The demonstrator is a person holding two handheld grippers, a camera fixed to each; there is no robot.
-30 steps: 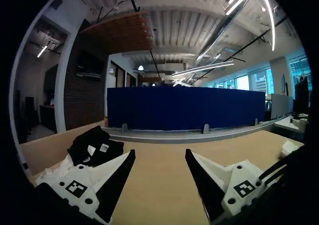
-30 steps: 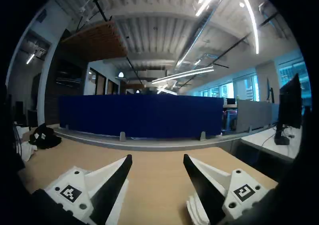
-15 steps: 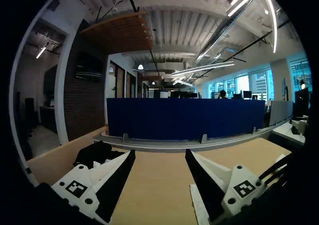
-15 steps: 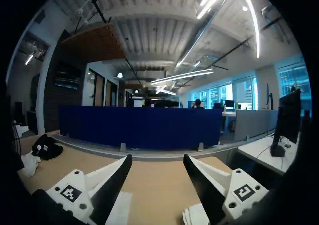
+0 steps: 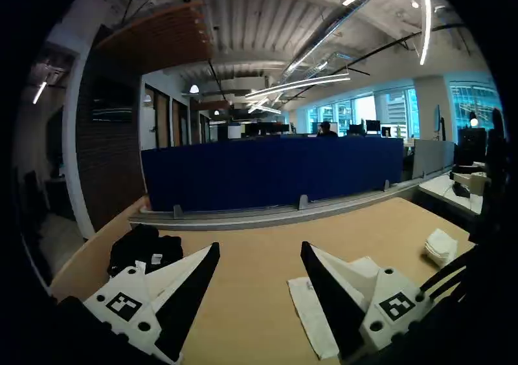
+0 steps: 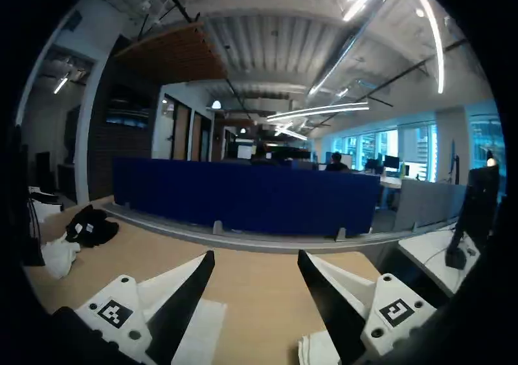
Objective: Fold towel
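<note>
**Approach stage: towel now in view, no grasp taken**

1. Change. One second ago the left gripper view showed bare table between the fingers. It now looks down on more of the table, and a flat white towel [image 5: 307, 307] has come into sight. In the right gripper view the same towel [image 6: 204, 329] has also appeared, at the lower left. Judgement: both grippers are lining up on the towel, and folding has not begun.

2. Left gripper view. A black cloth pile [image 5: 144, 248] lies at the far left. The left gripper [image 5: 259, 247] is released, jaws wide, with nothing between them. The towel lies under its right-hand finger. A stack of folded towels [image 5: 440, 245] sits well apart, near the right edge of the table [image 5: 252, 326].

3. Right gripper view. A crumpled white cloth [image 6: 61, 258] and the black cloth pile [image 6: 94, 226] lie far left. The right gripper [image 6: 256, 255] is released and empty. The towel lies under its left-hand finger, and the folded stack [image 6: 317, 352] is just beside the right-hand finger.

4. Clearance. The table is bare ahead of both grippers as far as the blue partition [image 6: 246, 197]. The table's right edge is close to the folded stack.
</note>
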